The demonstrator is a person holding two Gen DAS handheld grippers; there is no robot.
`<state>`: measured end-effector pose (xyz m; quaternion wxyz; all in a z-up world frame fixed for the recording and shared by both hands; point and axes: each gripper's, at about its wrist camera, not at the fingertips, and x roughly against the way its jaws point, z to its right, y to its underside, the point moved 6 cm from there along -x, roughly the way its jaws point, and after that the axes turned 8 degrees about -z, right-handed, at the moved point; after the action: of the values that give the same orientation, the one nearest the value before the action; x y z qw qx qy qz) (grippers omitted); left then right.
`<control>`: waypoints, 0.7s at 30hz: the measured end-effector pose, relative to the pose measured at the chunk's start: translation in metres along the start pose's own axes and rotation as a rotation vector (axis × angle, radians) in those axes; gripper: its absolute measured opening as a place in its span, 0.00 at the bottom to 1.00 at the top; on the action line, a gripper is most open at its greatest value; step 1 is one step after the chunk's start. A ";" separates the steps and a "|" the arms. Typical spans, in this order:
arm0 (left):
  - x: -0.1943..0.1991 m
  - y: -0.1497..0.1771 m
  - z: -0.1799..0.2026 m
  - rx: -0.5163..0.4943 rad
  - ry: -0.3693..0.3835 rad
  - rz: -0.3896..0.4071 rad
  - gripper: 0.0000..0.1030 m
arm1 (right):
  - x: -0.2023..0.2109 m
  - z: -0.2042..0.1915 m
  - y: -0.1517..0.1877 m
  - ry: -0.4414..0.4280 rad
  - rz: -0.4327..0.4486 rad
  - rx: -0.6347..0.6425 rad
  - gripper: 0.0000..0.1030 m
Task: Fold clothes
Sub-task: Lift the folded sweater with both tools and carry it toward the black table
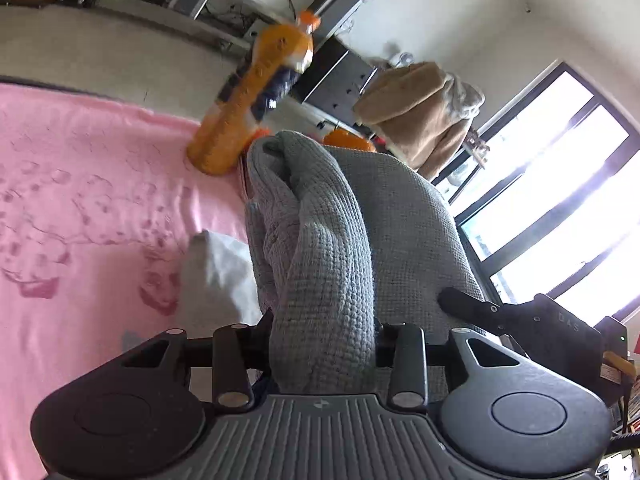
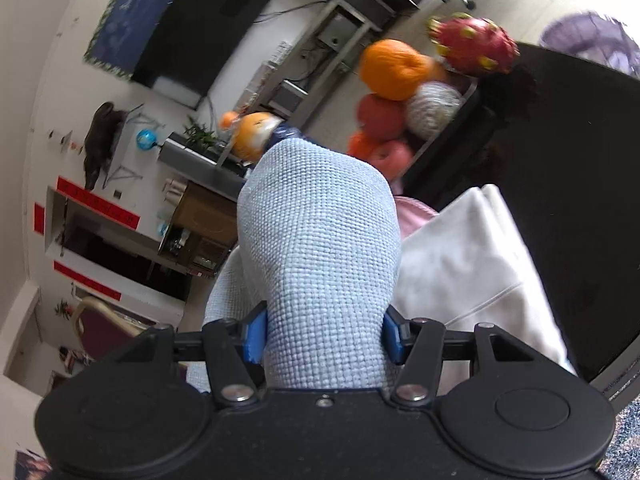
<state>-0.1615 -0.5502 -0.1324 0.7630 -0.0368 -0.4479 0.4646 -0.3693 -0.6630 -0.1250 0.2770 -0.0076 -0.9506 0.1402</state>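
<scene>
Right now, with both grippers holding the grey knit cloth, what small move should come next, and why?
Probably carry the grey knit cloth forward and lay it over the pink blanket. Both the left gripper and right gripper pinch bunched folds, and the cloth hangs unfolded.

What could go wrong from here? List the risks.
1. The grey waffle-knit garment hangs bunched between the left gripper fingers and could swing into the orange bottle standing on the pink blanket.
2. The right gripper holds a thick wad, so the fold may come out uneven.
</scene>
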 end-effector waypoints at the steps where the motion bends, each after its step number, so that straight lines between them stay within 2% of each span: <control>1: -0.015 0.001 -0.003 0.004 -0.015 -0.021 0.37 | -0.004 0.013 -0.006 0.001 -0.009 -0.020 0.54; 4: -0.066 0.011 -0.028 0.032 -0.115 -0.109 0.38 | -0.039 0.074 -0.018 0.076 -0.068 -0.127 0.55; 5: -0.082 0.015 -0.039 0.049 -0.148 -0.135 0.48 | -0.050 0.092 -0.020 0.095 -0.085 -0.161 0.57; 6: -0.089 0.018 -0.046 0.062 -0.155 -0.142 0.51 | -0.058 0.103 -0.019 0.084 -0.088 -0.180 0.63; 7: -0.089 0.019 -0.049 0.071 -0.141 -0.133 0.51 | -0.063 0.112 -0.017 0.068 -0.089 -0.197 0.66; 9: -0.084 0.018 -0.048 0.057 -0.138 -0.138 0.51 | -0.063 0.112 -0.013 0.018 -0.082 -0.206 0.68; 13: -0.056 0.014 -0.040 0.000 -0.157 -0.116 0.44 | -0.051 0.092 -0.011 0.073 -0.067 -0.117 0.77; 17: -0.008 0.016 -0.037 -0.049 -0.120 -0.059 0.44 | -0.021 0.065 -0.010 0.125 -0.009 -0.008 0.81; 21: 0.017 0.010 -0.023 -0.147 -0.153 0.004 0.40 | 0.009 0.040 -0.009 0.158 0.074 0.083 0.82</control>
<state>-0.1487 -0.5239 -0.1396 0.7209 -0.0580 -0.5376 0.4335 -0.3975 -0.6817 -0.1501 0.3456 -0.0421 -0.9183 0.1885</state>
